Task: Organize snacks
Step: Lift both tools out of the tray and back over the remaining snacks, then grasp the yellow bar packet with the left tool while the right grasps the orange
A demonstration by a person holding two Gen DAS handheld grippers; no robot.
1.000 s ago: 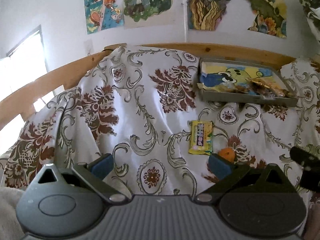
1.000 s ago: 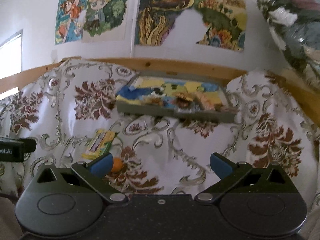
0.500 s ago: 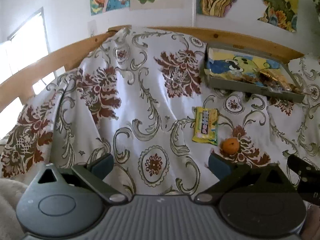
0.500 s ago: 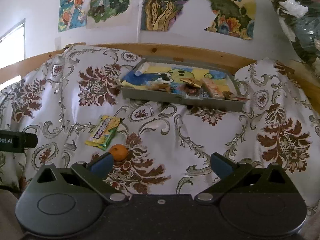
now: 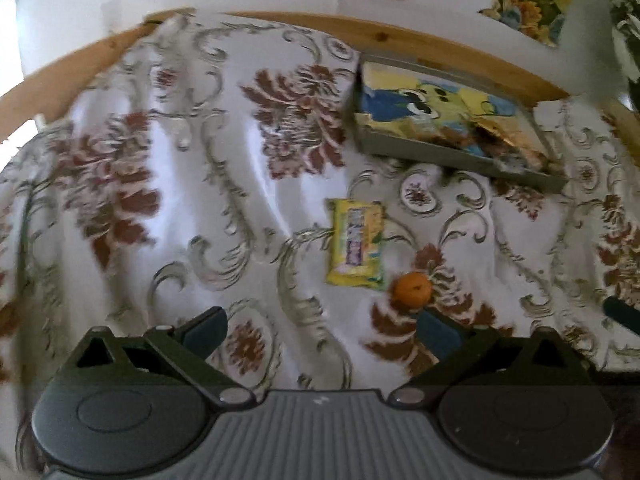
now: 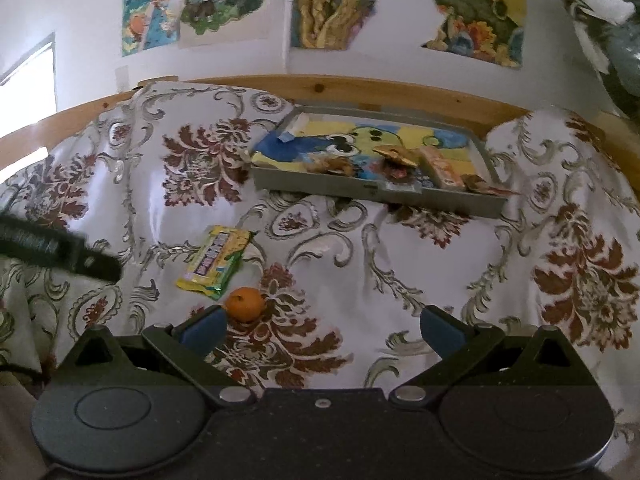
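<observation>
A yellow snack packet [image 5: 356,246] [image 6: 216,262] lies flat on the flowered cloth. Just beside its near corner sits a small orange [image 5: 412,289] [image 6: 245,304]. Further back stands a grey tray [image 5: 432,152] [image 6: 320,186] with a cartoon picture inside and several wrapped snacks at its right end. My left gripper [image 5: 320,330] is open, empty, its right finger just short of the orange. My right gripper [image 6: 322,326] is open too, holding nothing, with its left finger close to the orange. The left gripper's body [image 6: 60,248] shows at the left edge of the right wrist view.
The flowered cloth [image 5: 180,208] [image 6: 460,280] drapes over a surface bounded by a wooden rail [image 6: 400,92] at the back. Posters [image 6: 400,4] hang on the white wall. A window [image 6: 28,76] is at far left, a plastic-wrapped bundle [image 6: 608,8] at upper right.
Both grippers have tilted down and moved forward, so the packet, orange and tray sit lower and larger in view. Nothing has been picked up; both stay open.
</observation>
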